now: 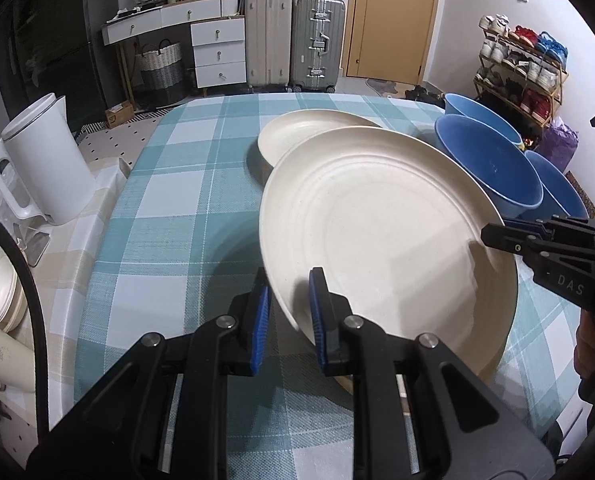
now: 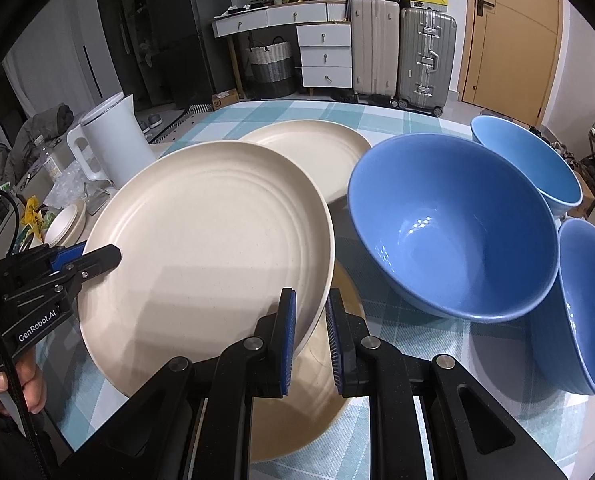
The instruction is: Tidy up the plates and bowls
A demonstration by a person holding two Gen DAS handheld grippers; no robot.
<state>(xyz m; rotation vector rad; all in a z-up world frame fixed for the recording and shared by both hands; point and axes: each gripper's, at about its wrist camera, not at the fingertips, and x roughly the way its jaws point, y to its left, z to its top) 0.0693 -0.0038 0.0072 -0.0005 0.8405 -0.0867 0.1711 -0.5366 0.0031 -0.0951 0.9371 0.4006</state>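
Both pairs of jaws grip the same cream plate point(image 2: 205, 240), one on each side of its rim. My left gripper point(image 1: 289, 320) has its blue pads point(image 1: 260, 320) closed part-way, with the plate's near-left edge wedged between them. My right gripper point(image 2: 311, 340) does the same on the opposite edge, its jaws narrowed around the rim. In the left wrist view the right gripper point(image 1: 497, 236) reaches in from the side and bites the plate's far-right rim.

I hold the plate tilted and lifted off the worktop point(image 1: 169, 208), which is covered in a teal and white checked cloth. Directly beneath the held plate lies another cream plate point(image 2: 297, 420), its rim showing under my right jaws. Behind the held plate sits a third cream plate point(image 2: 317, 152), flat on the cloth.

Just beside the held plate, on its right, stand three blue bowls: a large one point(image 2: 449, 224) closest to it, a second point(image 2: 529, 160) behind that, and a third point(image 2: 589, 304) to the right of the large one and touching it.

On the held plate's left, off the checked cloth, stands a white kettle point(image 1: 45, 160), with a stack of small cream dishes point(image 1: 3, 296) near it.
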